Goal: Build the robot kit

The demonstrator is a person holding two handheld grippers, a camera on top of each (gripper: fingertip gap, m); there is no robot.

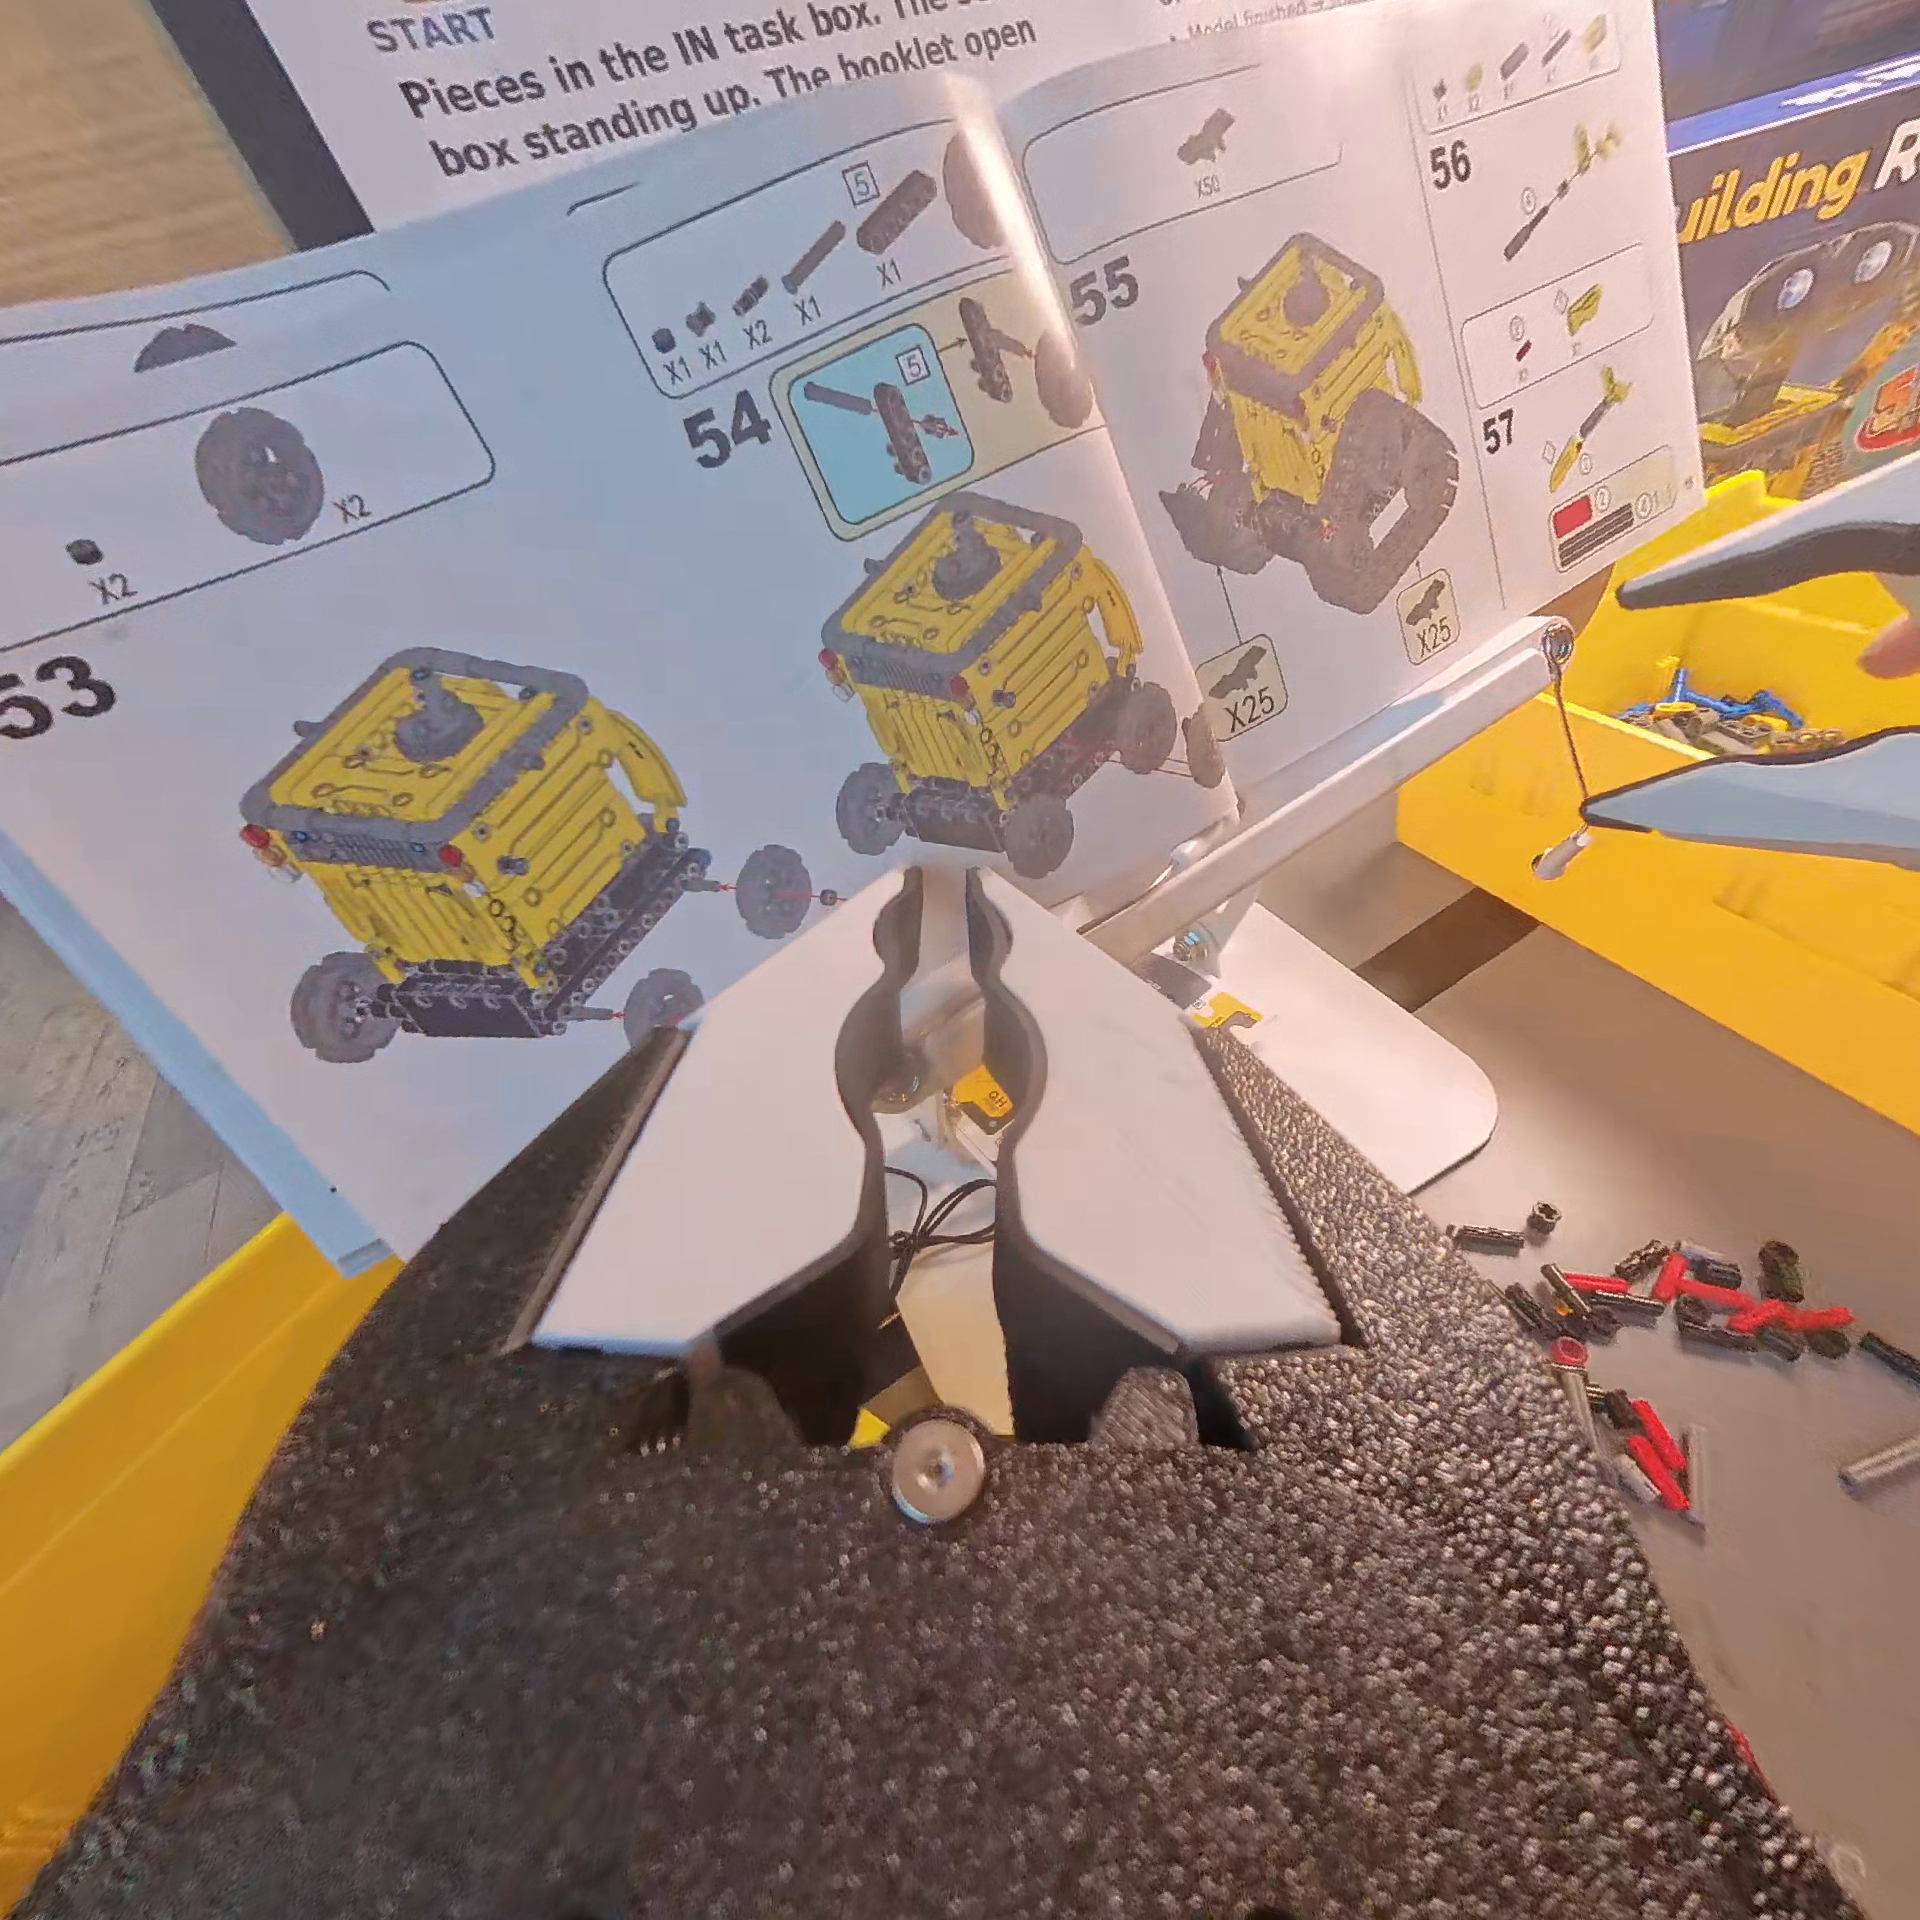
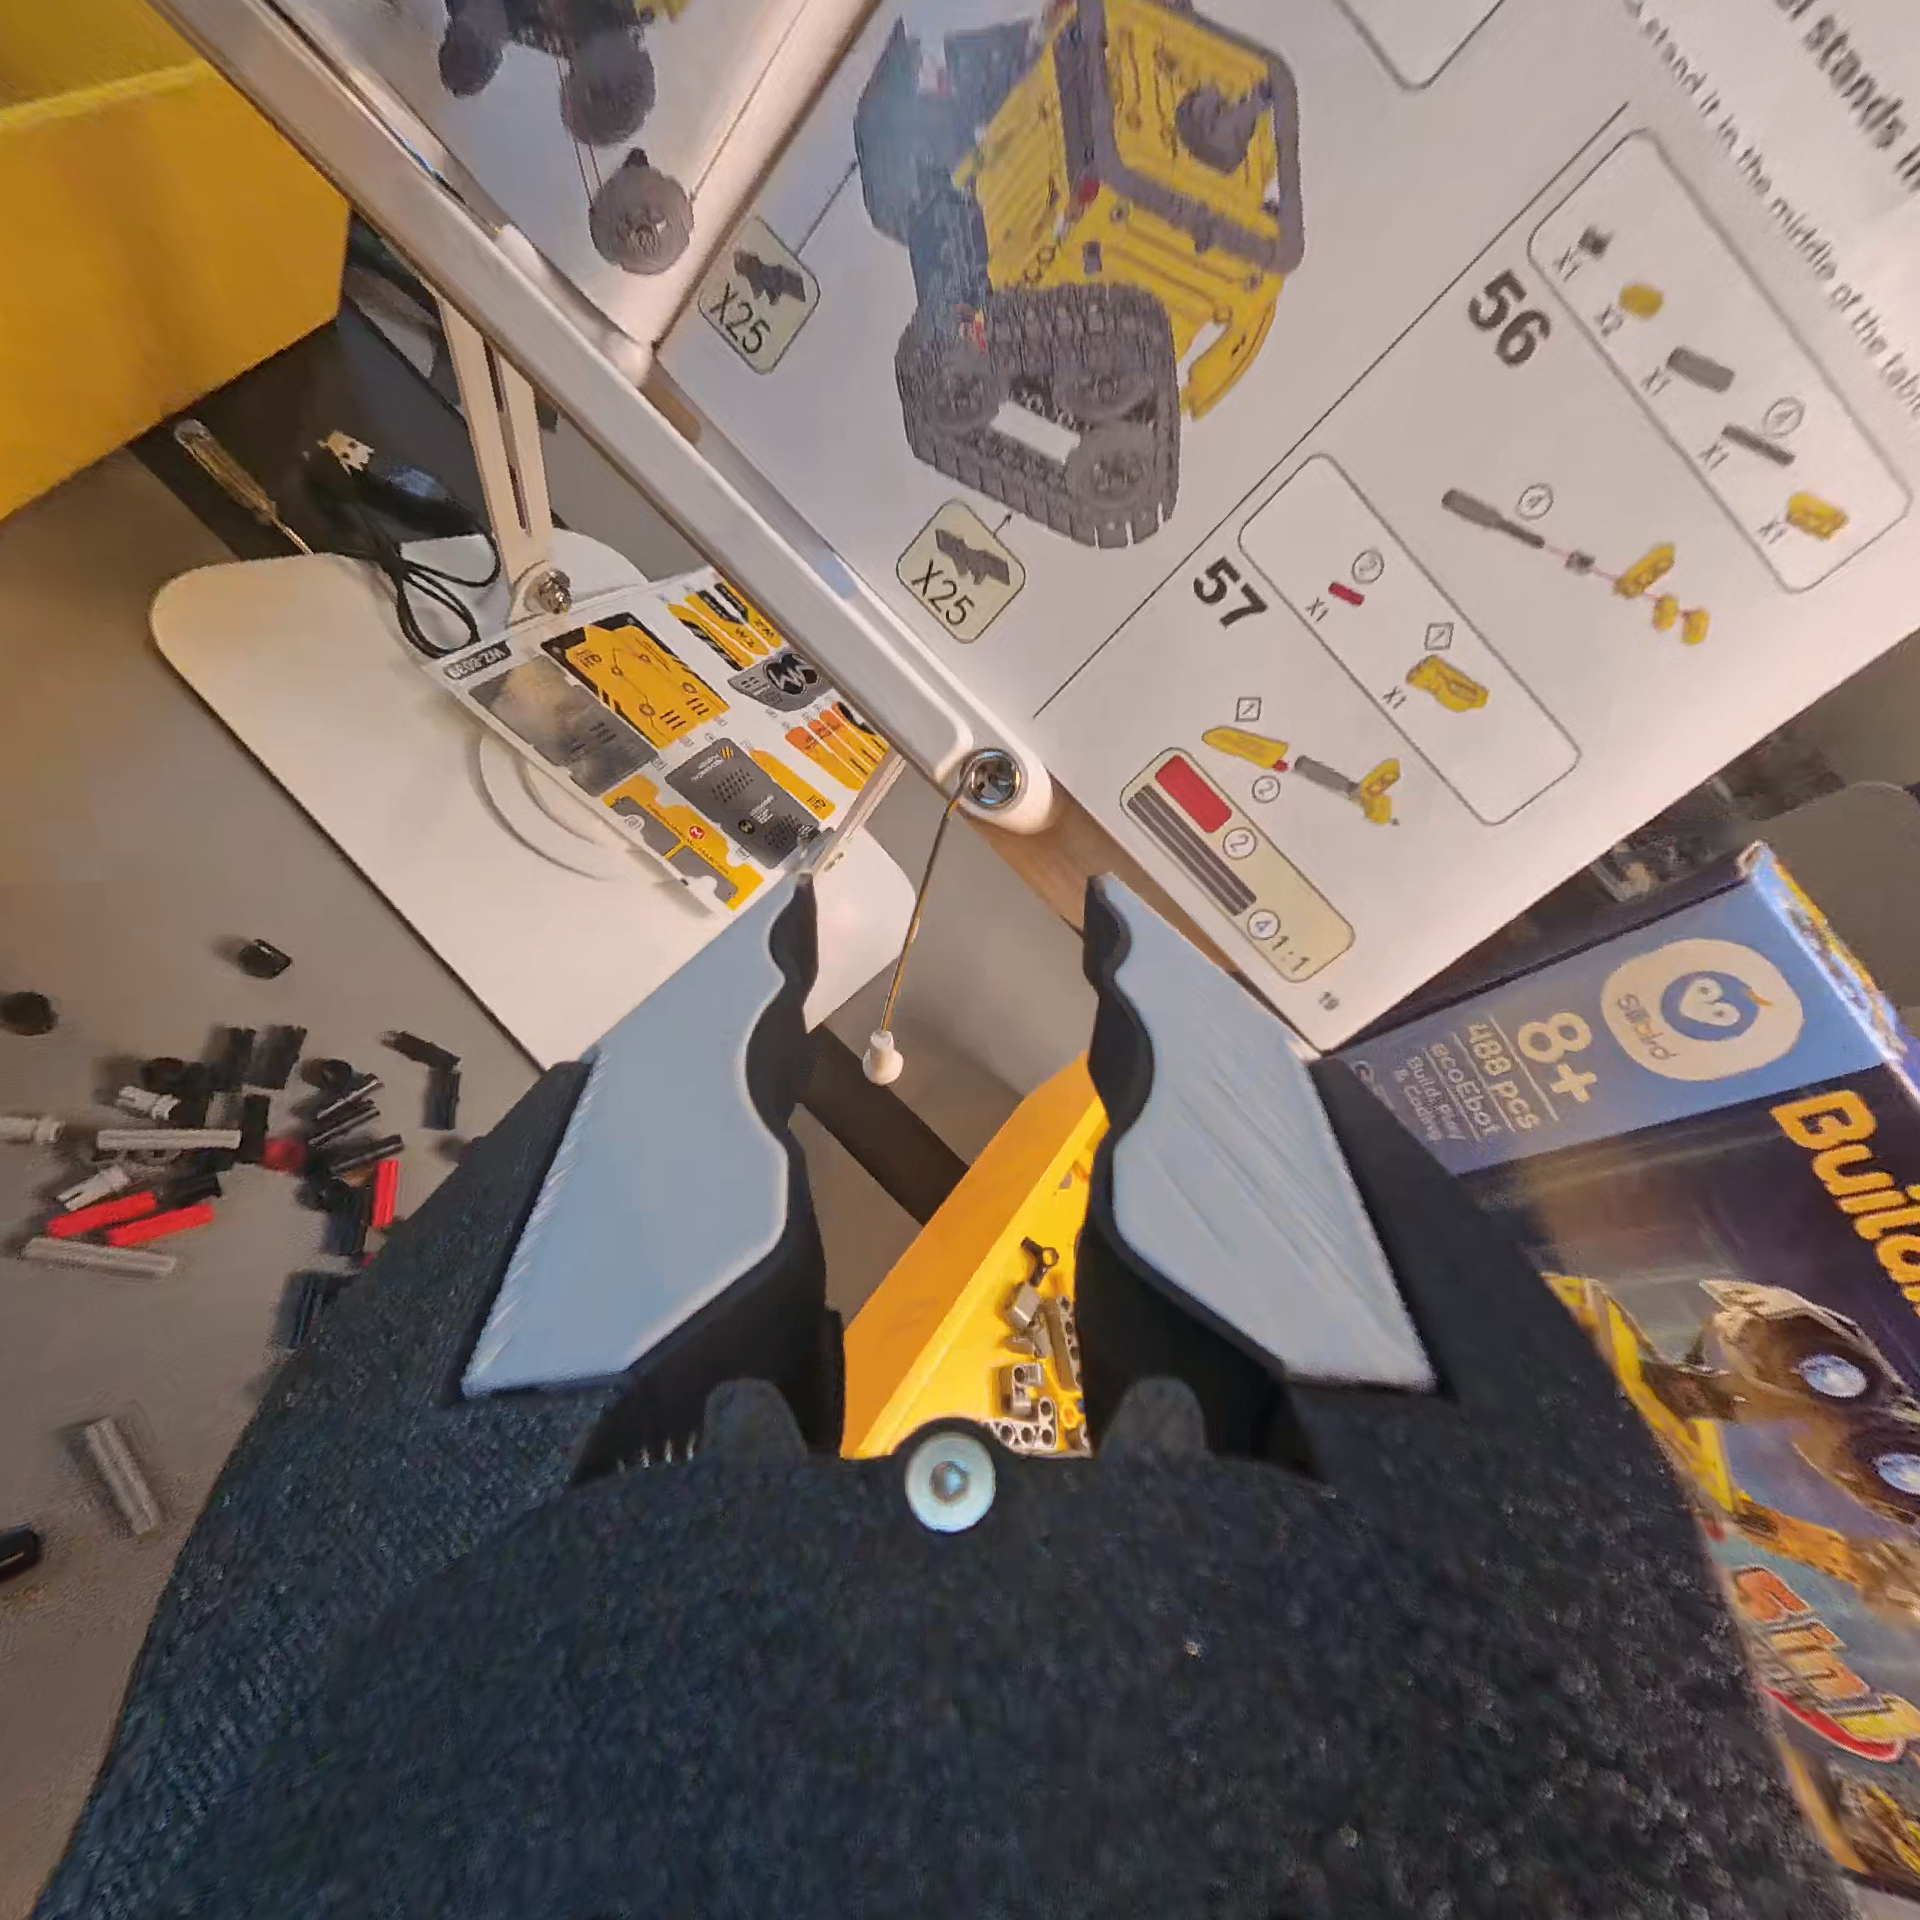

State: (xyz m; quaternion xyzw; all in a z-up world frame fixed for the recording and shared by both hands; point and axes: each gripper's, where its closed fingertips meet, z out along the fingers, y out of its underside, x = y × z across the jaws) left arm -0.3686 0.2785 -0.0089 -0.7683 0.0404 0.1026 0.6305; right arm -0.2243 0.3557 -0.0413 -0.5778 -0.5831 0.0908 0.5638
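While the grey table [image 1: 1714, 1091] carries everything, the largest thing on it is an open instruction booklet [image 1: 520, 520], propped on a white stand [image 1: 1351, 748] with a flat base. Right of the stand a blue toy box [image 2: 1662, 1143] stands behind a yellow tray [image 2: 966, 1278] that holds small building pieces. A sticker sheet [image 2: 665, 717] lies on the stand's base, under the ledge. More small black, red and grey pieces [image 1: 1683, 1309] lie loose on the table near the base.

The left gripper [image 1: 940, 894] points at the booklet's lower edge. Its fingers are drawn almost together, with only a thin slit between them, and they clamp nothing.

The right gripper [image 2: 945, 904] has its fingers well apart at the right end of the stand's ledge. A thin wire page holder [image 2: 914, 935] hangs from that end between the fingers, and whether it touches either one cannot be told.

The wire looks light, springy and slippery, and its ball tip gives the surest hold. The pages are thin and floppy and likely to crease, so the free edge is the safest place to pinch.
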